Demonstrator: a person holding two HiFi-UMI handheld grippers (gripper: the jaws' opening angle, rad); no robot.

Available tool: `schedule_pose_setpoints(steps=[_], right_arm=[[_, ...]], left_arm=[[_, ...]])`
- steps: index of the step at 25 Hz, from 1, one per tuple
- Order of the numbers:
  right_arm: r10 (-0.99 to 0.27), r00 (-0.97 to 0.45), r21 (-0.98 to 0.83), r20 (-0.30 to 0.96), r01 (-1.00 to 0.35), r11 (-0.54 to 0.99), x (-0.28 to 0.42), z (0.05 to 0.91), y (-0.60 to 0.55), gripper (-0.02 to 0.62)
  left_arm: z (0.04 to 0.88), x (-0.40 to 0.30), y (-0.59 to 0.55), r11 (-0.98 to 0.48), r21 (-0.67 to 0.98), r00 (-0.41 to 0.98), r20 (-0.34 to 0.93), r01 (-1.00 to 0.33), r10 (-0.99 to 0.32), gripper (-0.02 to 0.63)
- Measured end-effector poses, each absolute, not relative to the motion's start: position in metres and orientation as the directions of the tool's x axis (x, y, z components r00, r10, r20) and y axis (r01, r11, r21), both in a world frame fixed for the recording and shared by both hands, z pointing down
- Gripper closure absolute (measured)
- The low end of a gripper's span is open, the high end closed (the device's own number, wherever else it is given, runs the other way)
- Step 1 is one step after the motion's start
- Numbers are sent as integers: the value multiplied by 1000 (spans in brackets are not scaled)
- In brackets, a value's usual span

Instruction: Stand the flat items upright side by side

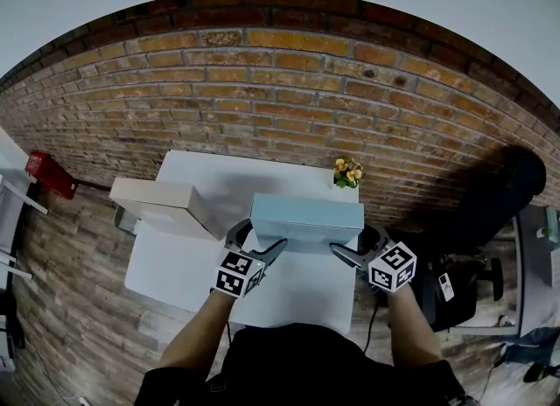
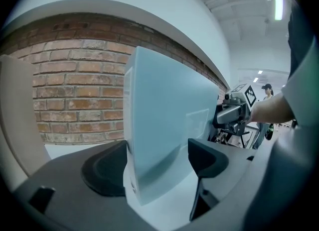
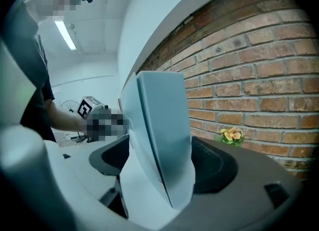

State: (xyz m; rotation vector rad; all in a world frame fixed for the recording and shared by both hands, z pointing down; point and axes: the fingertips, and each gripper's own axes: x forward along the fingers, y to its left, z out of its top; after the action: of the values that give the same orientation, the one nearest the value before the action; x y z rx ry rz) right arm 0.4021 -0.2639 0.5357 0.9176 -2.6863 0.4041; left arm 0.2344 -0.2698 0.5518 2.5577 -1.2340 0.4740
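Note:
A flat light-blue box (image 1: 306,216) stands on its long edge on the white table (image 1: 289,299), broad face toward me. My left gripper (image 1: 256,240) straddles its lower left end, and in the left gripper view (image 2: 149,165) both pads lie against the blue box (image 2: 169,120). My right gripper (image 1: 357,245) straddles the right end. In the right gripper view (image 3: 159,165) the blue box (image 3: 164,125) sits between its jaws, which stand wide and look slack. A beige box (image 1: 162,203) stands upright to the left, apart from the blue one.
A small pot of yellow flowers (image 1: 348,171) sits at the table's back right corner by the brick wall (image 1: 289,89). A black chair (image 1: 464,282) stands right of the table, and a red object (image 1: 48,172) lies far left.

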Motion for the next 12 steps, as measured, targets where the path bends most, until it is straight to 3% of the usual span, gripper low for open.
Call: schedule_pose_setpoints(steps=[12], right_arm=[[-510,-820,-291,260,-570,768,394,520,-279,129]], left_arm=[[540,222,-268,-597,63,570,395,-800,-721,199]])
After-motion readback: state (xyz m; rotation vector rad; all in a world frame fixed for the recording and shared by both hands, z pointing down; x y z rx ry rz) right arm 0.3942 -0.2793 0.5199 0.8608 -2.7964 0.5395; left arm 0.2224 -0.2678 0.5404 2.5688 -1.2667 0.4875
